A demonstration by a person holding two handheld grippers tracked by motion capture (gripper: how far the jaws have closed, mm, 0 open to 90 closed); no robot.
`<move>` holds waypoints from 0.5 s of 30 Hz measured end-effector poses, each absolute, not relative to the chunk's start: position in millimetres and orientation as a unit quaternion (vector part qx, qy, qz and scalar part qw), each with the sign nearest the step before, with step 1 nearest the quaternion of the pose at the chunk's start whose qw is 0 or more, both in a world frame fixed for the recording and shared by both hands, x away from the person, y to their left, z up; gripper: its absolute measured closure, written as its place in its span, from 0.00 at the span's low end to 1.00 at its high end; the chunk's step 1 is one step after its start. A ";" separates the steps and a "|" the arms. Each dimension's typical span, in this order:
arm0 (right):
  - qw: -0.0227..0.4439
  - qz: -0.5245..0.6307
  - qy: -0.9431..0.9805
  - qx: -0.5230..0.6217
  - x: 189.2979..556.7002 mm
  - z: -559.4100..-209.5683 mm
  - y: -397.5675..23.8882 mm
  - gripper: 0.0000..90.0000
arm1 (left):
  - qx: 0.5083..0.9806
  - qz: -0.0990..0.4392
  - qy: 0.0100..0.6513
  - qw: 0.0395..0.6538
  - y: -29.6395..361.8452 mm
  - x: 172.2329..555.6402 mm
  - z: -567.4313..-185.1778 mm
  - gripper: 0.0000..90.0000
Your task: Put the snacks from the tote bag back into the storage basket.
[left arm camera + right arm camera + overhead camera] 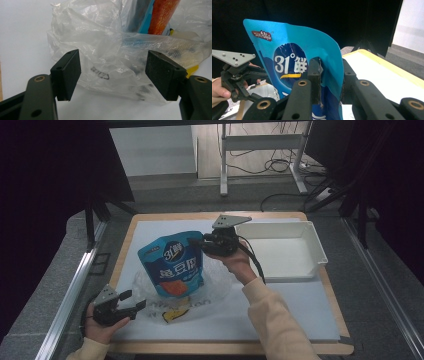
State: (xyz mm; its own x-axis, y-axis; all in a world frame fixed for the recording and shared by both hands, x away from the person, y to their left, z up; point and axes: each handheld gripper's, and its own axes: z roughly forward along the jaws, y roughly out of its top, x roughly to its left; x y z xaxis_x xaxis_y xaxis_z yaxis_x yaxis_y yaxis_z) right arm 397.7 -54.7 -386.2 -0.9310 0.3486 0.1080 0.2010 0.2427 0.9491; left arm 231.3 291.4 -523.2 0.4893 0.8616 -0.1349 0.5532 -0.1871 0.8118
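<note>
A blue snack pouch (172, 265) with white print stands upright, its bottom inside a crumpled clear plastic bag (212, 285) on the white mat. My right gripper (197, 242) is shut on the pouch's upper right edge; in the right gripper view the jaws pinch the pouch (294, 55) from both sides at its edge. My left gripper (137, 302) is open at the bag's near left corner. In the left gripper view its pads (68, 72) stand wide apart, with the clear bag (112, 55) just beyond them and the pouch's orange lower part (162, 15) behind.
A white rectangular tray (315, 247) sits at the right of the wooden table. A yellow-edged item (172, 316) lies inside the bag near the front. A desk frame and cables stand on the floor beyond the table.
</note>
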 end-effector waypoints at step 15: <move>0.073 0.590 0.785 0.174 393.4 -387.2 -59.6 0.79 | 0.749 0.180 0.473 0.428 291.2 231.2 -523.2 0.32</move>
